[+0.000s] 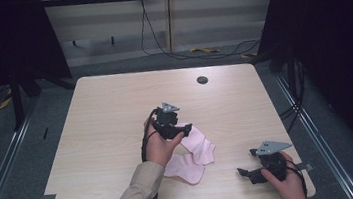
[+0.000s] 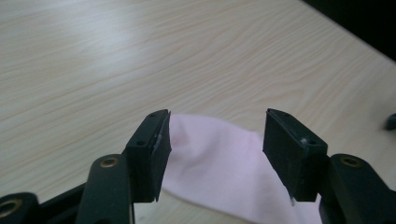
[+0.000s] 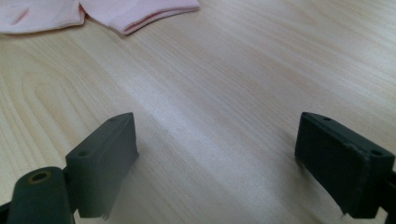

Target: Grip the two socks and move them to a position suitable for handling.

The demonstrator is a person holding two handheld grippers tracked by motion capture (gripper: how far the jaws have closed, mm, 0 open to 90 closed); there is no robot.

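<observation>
No brand, label or writing can be read on anything here. The left black two-jaw gripper (image 1: 186, 128), held in the person's left hand (image 1: 159, 147), sits near the middle of the pale wood-grain laminate table (image 1: 101, 118), its jaws spread moderately wide on either side of the edge of a pale pink soft fabric sock (image 1: 197, 145). In the left gripper view the cloth (image 2: 219, 163) lies on the table between the two flat, rectangular pads, close against the left pad (image 2: 156, 149), but the jaws are not closed on it and whether that pad touches it cannot be told. The right black two-jaw gripper (image 1: 243, 172), held in the person's right hand (image 1: 290, 184) near the table's front right corner, has its jaws wide apart with nothing between them but bare tabletop; its own view shows blocky matte pads (image 3: 105, 154) hovering low over the wood. A second pale pink sock (image 1: 185, 168) lies flat beside the first, the two overlapping in a loose V near the table's front centre; their ribbed cuff ends (image 3: 140, 14) show at the top of the right gripper view. A grey three-cornered plate tops each gripper, and a small round dark hole (image 1: 202, 80) sits in the table's far side.
</observation>
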